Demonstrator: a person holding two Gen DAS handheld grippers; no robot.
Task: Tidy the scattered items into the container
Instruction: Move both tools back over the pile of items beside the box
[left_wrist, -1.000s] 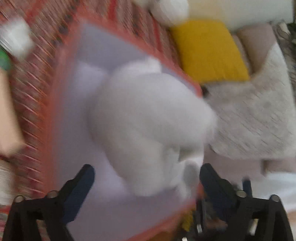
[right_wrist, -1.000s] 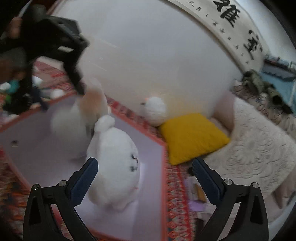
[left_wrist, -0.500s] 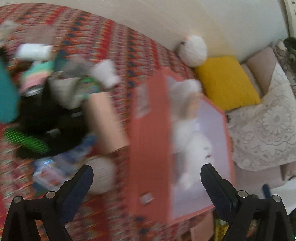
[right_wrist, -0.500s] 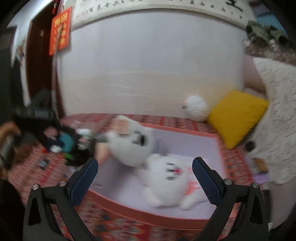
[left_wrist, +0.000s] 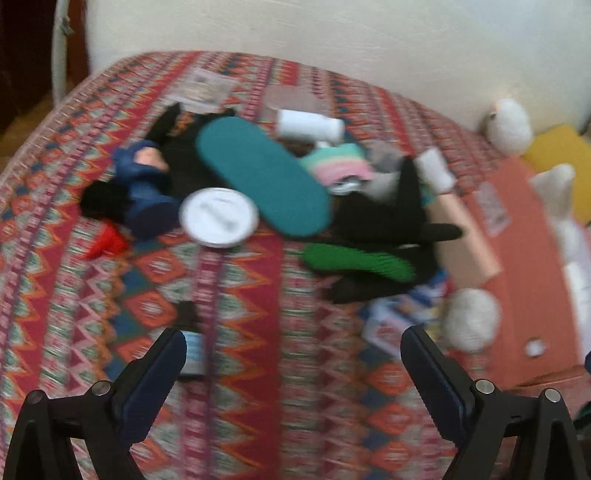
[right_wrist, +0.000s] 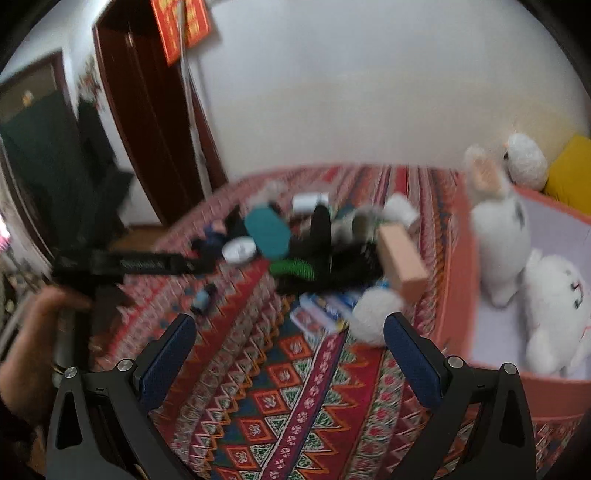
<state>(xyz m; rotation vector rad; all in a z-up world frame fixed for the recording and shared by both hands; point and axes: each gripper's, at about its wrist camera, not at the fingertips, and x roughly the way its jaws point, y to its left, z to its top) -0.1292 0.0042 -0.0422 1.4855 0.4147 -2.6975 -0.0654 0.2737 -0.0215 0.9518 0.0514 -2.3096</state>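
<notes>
Grippers both spread wide with nothing between the fingers: left gripper (left_wrist: 291, 354) poised above the patterned red rug (left_wrist: 240, 369), right gripper (right_wrist: 288, 343) likewise over the rug, lower and nearer the box. Left gripper also seen from the right wrist view (right_wrist: 122, 264), blurred, gripped by a hand (right_wrist: 33, 332) at the left edge.

Scattered heap in the middle of the rug, well apart from both sets of fingers: teal oval insole (left_wrist: 262, 181) lying over black cloth (left_wrist: 380, 218), white round lid (left_wrist: 218, 217) just beside its near end, blue figure toy (left_wrist: 146, 188) to the left of the lid, red scrap (left_wrist: 105, 242) nearer still. White bottle (left_wrist: 310, 125) on its side behind the insole, pastel striped fabric (left_wrist: 338, 162) next to it, green ribbed piece (left_wrist: 356, 258) on the black cloth. Small dark bottle with a pale label (left_wrist: 190, 332) alone on the rug, just beside the left fingertip (touching or not, cannot tell).

Orange box (right_wrist: 461, 258) at the right, open-topped, pale lining inside. Two white plush toys (right_wrist: 554, 306) already in it, one upright against the near wall, one slumped beside it. Pink rectangular carton (right_wrist: 400, 260) and a white fluffy ball (right_wrist: 373, 310) outside, close to the box wall, with flat printed packets (right_wrist: 321, 310) beside the ball. Another white plush ball (right_wrist: 524, 160) and a yellow cushion (right_wrist: 572, 173) beyond the box, against the wall.
</notes>
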